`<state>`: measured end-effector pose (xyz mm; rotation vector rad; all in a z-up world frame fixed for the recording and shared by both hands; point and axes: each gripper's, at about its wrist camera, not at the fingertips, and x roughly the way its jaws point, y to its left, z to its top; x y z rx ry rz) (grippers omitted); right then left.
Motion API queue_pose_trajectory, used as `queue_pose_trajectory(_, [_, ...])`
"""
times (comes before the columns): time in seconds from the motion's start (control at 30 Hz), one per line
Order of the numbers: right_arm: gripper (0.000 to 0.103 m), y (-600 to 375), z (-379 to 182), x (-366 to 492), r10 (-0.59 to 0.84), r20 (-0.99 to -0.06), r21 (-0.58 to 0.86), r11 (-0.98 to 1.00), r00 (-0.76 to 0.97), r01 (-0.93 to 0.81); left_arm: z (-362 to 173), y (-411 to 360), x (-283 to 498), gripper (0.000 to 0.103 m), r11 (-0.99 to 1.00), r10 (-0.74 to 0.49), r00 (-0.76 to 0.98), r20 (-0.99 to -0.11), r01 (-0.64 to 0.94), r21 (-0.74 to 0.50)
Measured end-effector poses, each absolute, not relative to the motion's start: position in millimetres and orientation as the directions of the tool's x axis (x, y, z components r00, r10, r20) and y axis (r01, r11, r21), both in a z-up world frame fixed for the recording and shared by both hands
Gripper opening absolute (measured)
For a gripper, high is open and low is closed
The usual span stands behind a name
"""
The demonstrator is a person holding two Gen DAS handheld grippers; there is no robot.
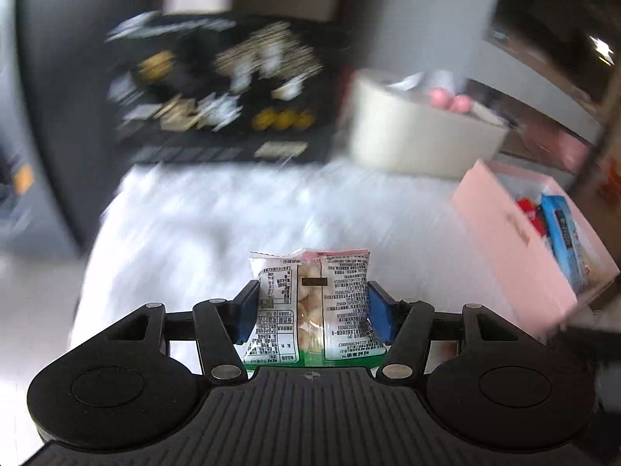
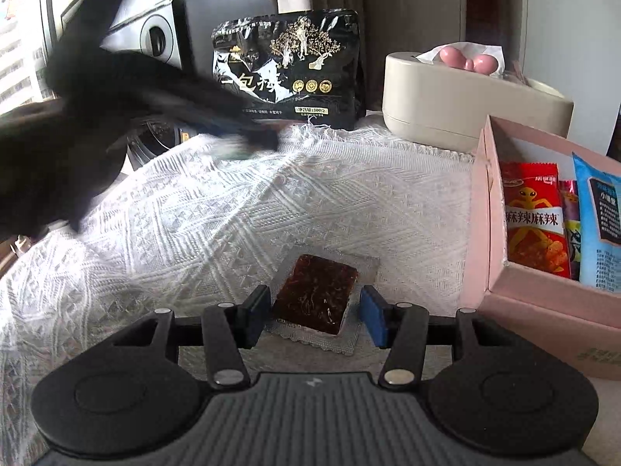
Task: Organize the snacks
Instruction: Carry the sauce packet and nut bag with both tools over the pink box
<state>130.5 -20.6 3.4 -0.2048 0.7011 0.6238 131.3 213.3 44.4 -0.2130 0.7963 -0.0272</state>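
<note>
My left gripper (image 1: 312, 289) is shut on a small white-and-green snack packet (image 1: 310, 310) with pale round pieces showing through; it is held upright above the white cloth (image 1: 217, 225). The right wrist view shows that gripper only as a dark blur (image 2: 240, 138) at the upper left. My right gripper (image 2: 314, 305) is low over the cloth, its blue pads flanking a brown block in a clear wrapper (image 2: 316, 295) that lies flat. Narrow gaps show at both pads. An open pink box (image 2: 481, 233) to the right holds a red packet (image 2: 531, 217) and a blue packet (image 2: 597, 225).
A large black snack bag (image 2: 287, 70) stands at the back of the table. A beige tissue box (image 2: 458, 101) sits beside it, just behind the pink box (image 1: 504, 240). The table edge drops away on the left. The left wrist view is heavily motion-blurred.
</note>
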Motion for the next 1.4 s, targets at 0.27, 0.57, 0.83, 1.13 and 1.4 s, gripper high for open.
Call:
queue_pose_trajectory(0.27, [0.051,-8,5,131,0.415,-0.67,-0.02,0.819,0.616,-0.573,25,204,71,0.063,0.968,-0.102,0.684,-0.722,-0.1,-0.232])
queue_pose_trajectory(0.57, [0.048,12,5,120,0.35,-0.667,-0.107,0.828,0.657,-0.55,21,204,60,0.063,0.957,-0.101,0.718,-0.689,-0.118,-0.263])
queue_pose_trajectory(0.83, [0.04,-2,32,111,0.434,-0.625,-0.043,0.81,0.648,-0.584,32,195,38,0.063,0.956,-0.069,0.721,-0.69,-0.149,-0.251])
queue_pose_trajectory(1.13, [0.04,-51,66,67,0.537,-0.571,0.019,0.764,0.621,-0.644,43,142,10,0.063,0.949,-0.14,0.705,-0.695,-0.106,-0.298])
queue_pose_trajectory(1.4, [0.04,-142,76,17,0.444,-0.543,-0.03,0.839,0.713,-0.544,48,40,10,0.063,0.949,-0.273,0.637,-0.721,0.057,-0.309])
